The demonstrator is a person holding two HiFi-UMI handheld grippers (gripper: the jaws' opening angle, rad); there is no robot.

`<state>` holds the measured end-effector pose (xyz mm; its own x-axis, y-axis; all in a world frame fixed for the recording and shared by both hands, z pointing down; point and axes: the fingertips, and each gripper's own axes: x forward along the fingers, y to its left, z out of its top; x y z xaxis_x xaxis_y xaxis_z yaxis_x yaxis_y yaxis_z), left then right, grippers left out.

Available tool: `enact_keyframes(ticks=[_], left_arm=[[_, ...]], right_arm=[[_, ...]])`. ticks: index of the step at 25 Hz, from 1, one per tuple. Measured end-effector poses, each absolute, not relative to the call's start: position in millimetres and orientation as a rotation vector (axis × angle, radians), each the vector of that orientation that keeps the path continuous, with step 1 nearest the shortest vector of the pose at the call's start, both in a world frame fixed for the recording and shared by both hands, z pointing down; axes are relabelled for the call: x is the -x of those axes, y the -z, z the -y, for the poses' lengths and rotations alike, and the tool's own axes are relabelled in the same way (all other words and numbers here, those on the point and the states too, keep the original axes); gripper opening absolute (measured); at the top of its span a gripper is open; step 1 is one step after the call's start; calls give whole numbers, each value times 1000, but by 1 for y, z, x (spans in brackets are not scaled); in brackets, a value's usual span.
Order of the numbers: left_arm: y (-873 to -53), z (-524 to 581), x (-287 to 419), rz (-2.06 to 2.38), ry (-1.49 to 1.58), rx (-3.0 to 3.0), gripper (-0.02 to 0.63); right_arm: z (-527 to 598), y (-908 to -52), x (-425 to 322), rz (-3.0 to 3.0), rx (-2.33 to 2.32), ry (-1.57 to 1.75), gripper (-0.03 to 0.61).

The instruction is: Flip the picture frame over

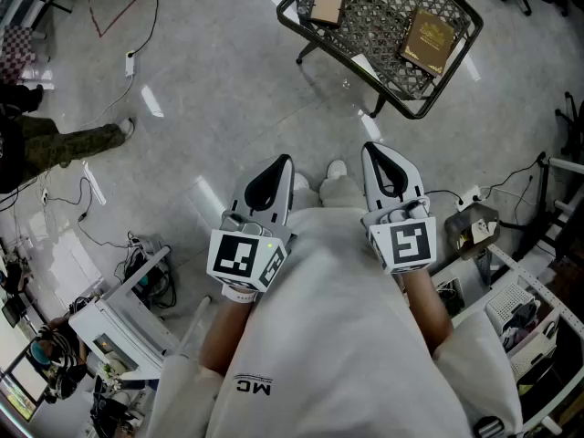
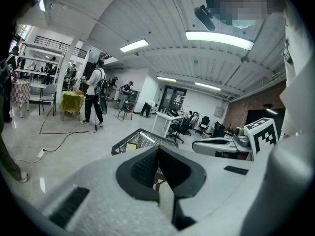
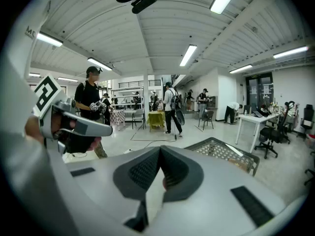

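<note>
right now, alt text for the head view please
Looking down, a person in a white top holds a left gripper and a right gripper, jaws shut, aimed at a black mesh table on a grey floor. A brown square and a smaller one lie on it.

The right gripper fills the lower frame, its jaws closed tip to tip with nothing between them. Beyond them at 3 o'clock stands a black mesh counter. At 9 o'clock a hand holds the left gripper. Several people stand far off at 12 o'clock.
</note>
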<state>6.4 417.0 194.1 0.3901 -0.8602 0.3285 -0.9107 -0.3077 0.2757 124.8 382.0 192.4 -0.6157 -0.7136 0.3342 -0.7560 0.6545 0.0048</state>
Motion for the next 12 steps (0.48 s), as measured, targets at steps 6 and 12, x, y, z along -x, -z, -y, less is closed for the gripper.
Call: enact_keyframes(ticks=[6,12], left_arm=[[-174,-421,-44,1546,-162,-2263,25],[-173,-419,-83,1562,-161,-2264,25]], right_arm=[[-391,-177,-159,2628,-1194,-244,17],[-392,-182,-200,2657,-1200,-271,17]])
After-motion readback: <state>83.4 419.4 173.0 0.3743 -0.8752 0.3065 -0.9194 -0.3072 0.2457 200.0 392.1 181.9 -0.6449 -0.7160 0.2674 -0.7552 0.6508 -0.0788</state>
